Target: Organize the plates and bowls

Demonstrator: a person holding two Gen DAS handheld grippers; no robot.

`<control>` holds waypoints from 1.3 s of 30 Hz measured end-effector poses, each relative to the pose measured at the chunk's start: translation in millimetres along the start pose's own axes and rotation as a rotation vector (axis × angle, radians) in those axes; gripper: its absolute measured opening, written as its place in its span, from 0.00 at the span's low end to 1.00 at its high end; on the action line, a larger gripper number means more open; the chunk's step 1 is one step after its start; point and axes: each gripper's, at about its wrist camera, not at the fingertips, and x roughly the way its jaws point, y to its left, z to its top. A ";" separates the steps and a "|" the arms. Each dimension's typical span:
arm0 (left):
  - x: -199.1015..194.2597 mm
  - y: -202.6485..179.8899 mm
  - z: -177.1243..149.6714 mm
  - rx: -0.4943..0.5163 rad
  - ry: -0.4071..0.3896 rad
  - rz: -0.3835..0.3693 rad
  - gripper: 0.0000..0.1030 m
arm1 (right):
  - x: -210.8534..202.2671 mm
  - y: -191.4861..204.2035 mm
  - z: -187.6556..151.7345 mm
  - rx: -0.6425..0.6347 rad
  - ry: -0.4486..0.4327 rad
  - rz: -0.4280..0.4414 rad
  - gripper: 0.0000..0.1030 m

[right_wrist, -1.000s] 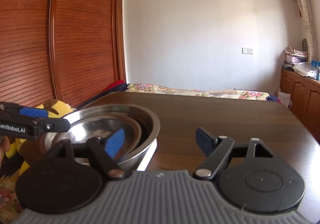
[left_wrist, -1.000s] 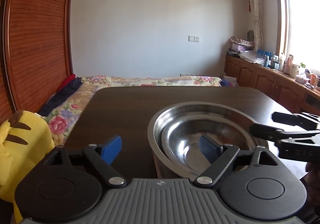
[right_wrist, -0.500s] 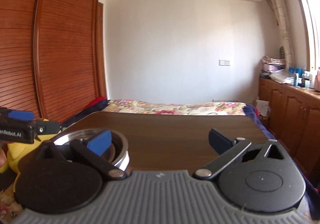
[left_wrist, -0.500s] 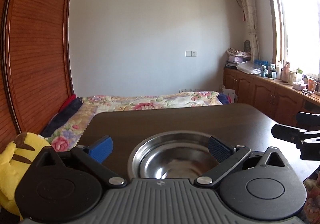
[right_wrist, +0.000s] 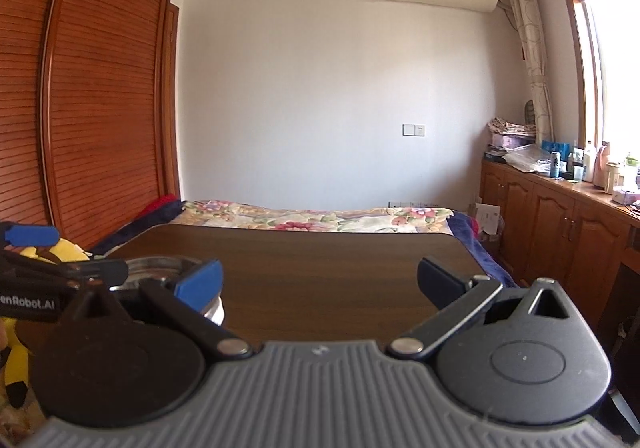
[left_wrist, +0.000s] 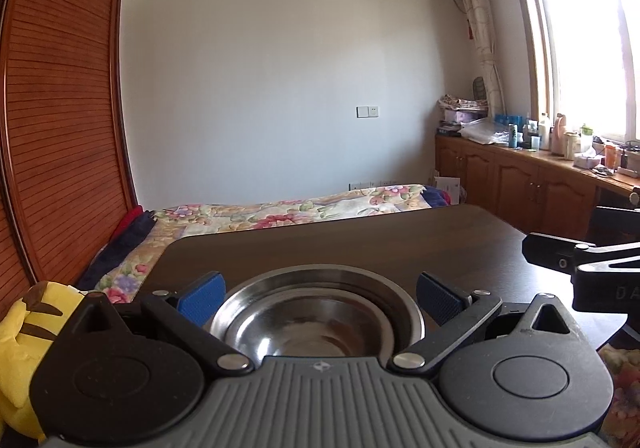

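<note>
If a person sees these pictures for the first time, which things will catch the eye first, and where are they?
First come the nested steel bowls at the near edge of the dark wooden table, seen between the open blue-padded fingers of the left gripper. Next, the yellow plush toy at the far left beside the table, and the bright window on the right wall.

Right gripper (right_wrist: 318, 282) spread wide above the dark table (right_wrist: 320, 268).
Its left fingertip (right_wrist: 198, 282) overlaps the steel bowls (right_wrist: 160, 266); beyond that fingertip, further left, sits the left gripper (right_wrist: 60, 264), with a yellow plush toy (right_wrist: 16, 360) behind it.
</note>
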 end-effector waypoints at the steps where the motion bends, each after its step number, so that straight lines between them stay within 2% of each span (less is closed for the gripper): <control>1: -1.0 -1.4 -1.3 0.003 0.001 -0.004 1.00 | -0.1 -1.1 -1.2 0.001 0.001 -0.004 1.00; 16: -1.1 1.6 -25.8 -0.007 0.040 0.011 1.00 | 1.2 -0.7 -21.1 -0.003 0.030 -0.030 1.00; 39: 5.6 12.2 -32.8 -0.037 0.063 0.032 1.00 | 0.6 -7.8 -25.4 -0.003 0.036 -0.061 1.00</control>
